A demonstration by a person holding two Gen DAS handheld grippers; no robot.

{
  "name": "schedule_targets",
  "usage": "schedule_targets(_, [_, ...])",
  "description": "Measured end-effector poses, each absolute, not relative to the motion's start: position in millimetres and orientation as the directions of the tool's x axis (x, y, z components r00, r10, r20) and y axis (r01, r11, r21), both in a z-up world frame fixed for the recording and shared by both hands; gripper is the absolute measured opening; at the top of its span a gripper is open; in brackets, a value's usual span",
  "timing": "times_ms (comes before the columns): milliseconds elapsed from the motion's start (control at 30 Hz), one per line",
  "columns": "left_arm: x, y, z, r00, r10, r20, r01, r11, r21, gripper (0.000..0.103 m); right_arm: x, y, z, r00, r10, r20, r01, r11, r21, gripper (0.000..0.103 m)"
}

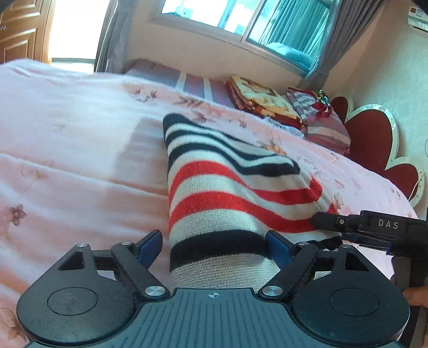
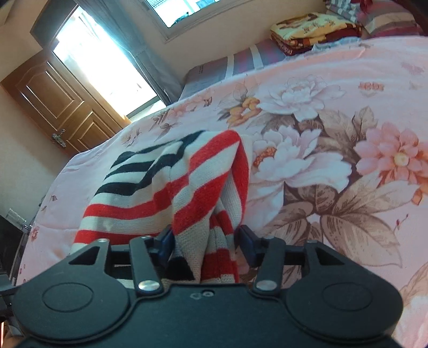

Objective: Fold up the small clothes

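Note:
A small knitted garment [image 1: 214, 187] with red, black and white stripes lies on the pink floral bedspread [image 1: 67, 160]. My left gripper [image 1: 214, 245] is open, its blue pads wide apart on either side of the garment's near edge. My right gripper [image 2: 206, 242] has a bunched fold of the same garment [image 2: 187, 182] between its blue pads, which stand partly apart around the cloth. The right gripper also shows in the left wrist view [image 1: 321, 220], its fingertip against the garment's right edge.
The bedspread [image 2: 334, 133] covers a bed. Folded blankets [image 1: 262, 101] and striped pillows [image 1: 323, 125] lie near the red heart-shaped headboard [image 1: 374, 144]. A window [image 1: 240, 18] and a wooden door [image 2: 61, 107] stand beyond the bed.

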State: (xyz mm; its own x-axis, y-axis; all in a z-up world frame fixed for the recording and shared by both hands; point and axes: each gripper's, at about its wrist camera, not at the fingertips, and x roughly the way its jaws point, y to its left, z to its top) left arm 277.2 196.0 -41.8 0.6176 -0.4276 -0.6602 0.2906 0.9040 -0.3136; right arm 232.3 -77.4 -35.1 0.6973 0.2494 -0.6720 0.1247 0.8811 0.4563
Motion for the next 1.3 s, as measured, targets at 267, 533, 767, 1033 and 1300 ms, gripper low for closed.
schedule_targets(267, [244, 200, -28, 0.6, -0.453, -0.659, 0.383, 0.886, -0.26, 0.084, 189, -35, 31, 0.766, 0.187, -0.615, -0.019, 0.963, 0.27, 0.039])
schedule_targets(533, [247, 195, -58, 0.537, -0.433, -0.724, 0.344, 0.896, -0.28, 0.084, 174, -31, -32, 0.72, 0.138, -0.68, 0.02, 0.975, 0.219, 0.033])
schedule_targets(767, [244, 187, -44, 0.547, -0.385, -0.743, 0.337, 0.914, -0.226, 0.084, 173, -20, -17, 0.707, 0.102, -0.7, 0.047, 0.981, 0.19, 0.037])
schedule_targets(1033, [265, 176, -4, 0.632, -0.389, -0.67, 0.351, 0.915, -0.2, 0.084, 186, -32, 16, 0.76, 0.061, -0.646, 0.08, 0.979, 0.187, 0.045])
schedule_targets(1300, [312, 162, -44, 0.573, -0.327, -0.751, 0.303, 0.937, -0.176, 0.09, 254, -29, -19, 0.681, -0.1, -0.725, 0.197, 0.979, 0.05, 0.058])
